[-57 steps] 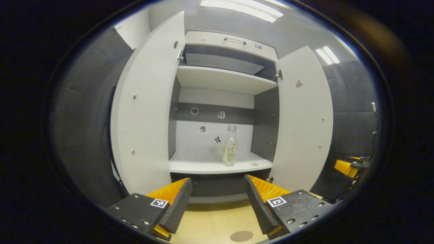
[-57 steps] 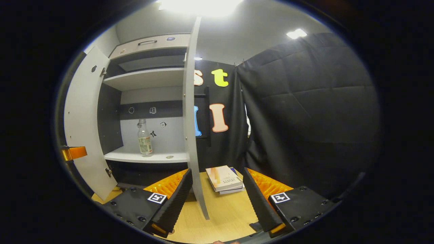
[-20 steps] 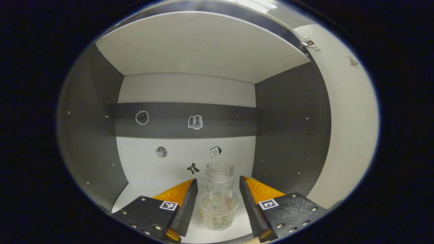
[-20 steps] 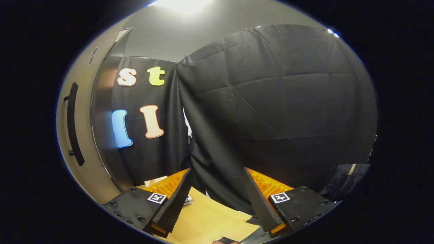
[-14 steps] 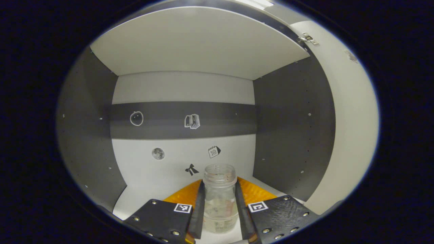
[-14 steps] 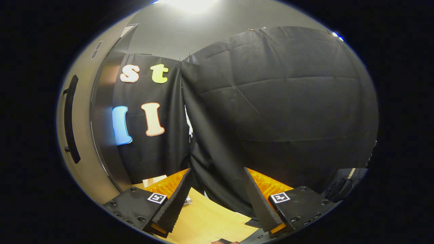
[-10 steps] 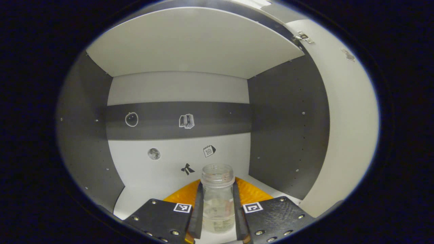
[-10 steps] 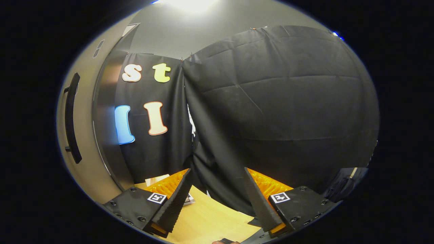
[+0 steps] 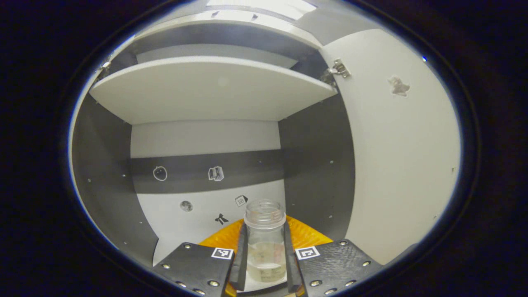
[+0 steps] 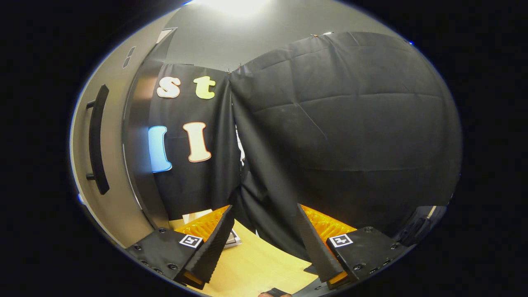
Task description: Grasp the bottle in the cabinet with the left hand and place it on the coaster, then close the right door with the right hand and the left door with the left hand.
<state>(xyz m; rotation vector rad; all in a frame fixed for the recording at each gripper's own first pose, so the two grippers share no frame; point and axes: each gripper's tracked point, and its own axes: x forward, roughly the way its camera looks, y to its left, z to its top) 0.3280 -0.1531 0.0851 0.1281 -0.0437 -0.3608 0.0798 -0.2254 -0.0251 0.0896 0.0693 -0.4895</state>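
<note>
Between the fingers of the left gripper [image 9: 264,264], in the left gripper view, stands the bottle [image 9: 265,243], clear and capless, with both inner pads pressed to its body below the neck. That low, two-sided grip is likely chosen so the round glass-like body cannot swivel on its way out to the coaster. Ahead of the gripper is the cabinet's back wall [image 9: 198,208] with small picture stickers; a calendar sticker [image 9: 241,201] carries a number too small to read, and the bottle's label is blurred. To the gripper's right hangs the open right door [image 9: 402,165].

Ahead of the right gripper [image 10: 264,241], in the right gripper view, its fingers stand wide apart holding nothing, above the wooden tabletop [image 10: 260,268]. It probably waits beside the door's outer face, whose black handle [image 10: 97,140] lies to its left.
</note>
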